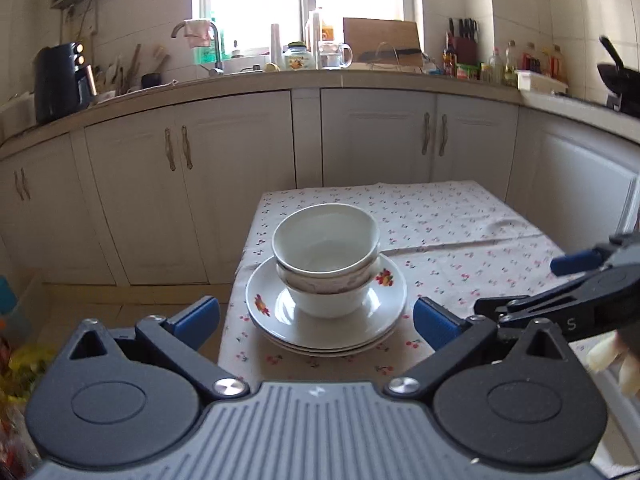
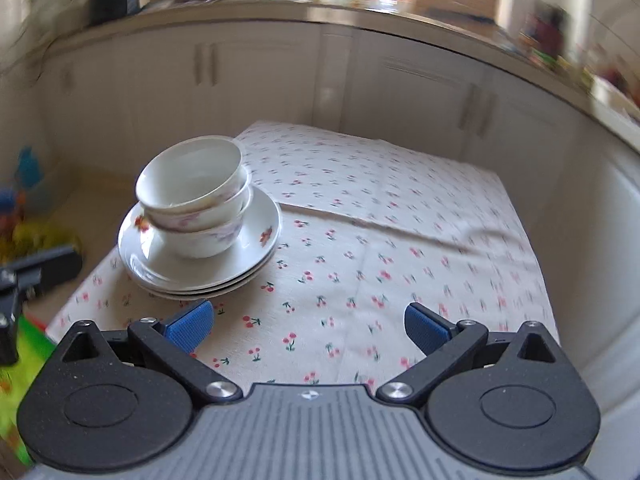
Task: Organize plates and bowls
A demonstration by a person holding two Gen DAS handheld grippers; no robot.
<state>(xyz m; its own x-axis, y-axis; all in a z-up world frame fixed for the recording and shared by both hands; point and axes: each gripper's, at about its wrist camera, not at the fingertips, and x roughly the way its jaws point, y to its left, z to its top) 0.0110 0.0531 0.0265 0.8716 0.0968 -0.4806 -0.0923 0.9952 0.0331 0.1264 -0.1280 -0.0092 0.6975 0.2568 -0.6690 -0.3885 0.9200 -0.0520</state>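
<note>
Three white bowls (image 1: 326,256) sat nested in one stack on a pile of flower-printed plates (image 1: 326,312), near the left edge of the cherry-print tablecloth (image 1: 440,224); my left gripper (image 1: 316,320) was spread wide just short of the plates, touching nothing; my right gripper (image 2: 308,324) stood equally wide over bare cloth, the dishes up to its left, nothing between its blue pads (image 2: 188,326); white kitchen cabinets (image 1: 240,168) ran behind the table, with a window (image 1: 304,4) above the counter.
</note>
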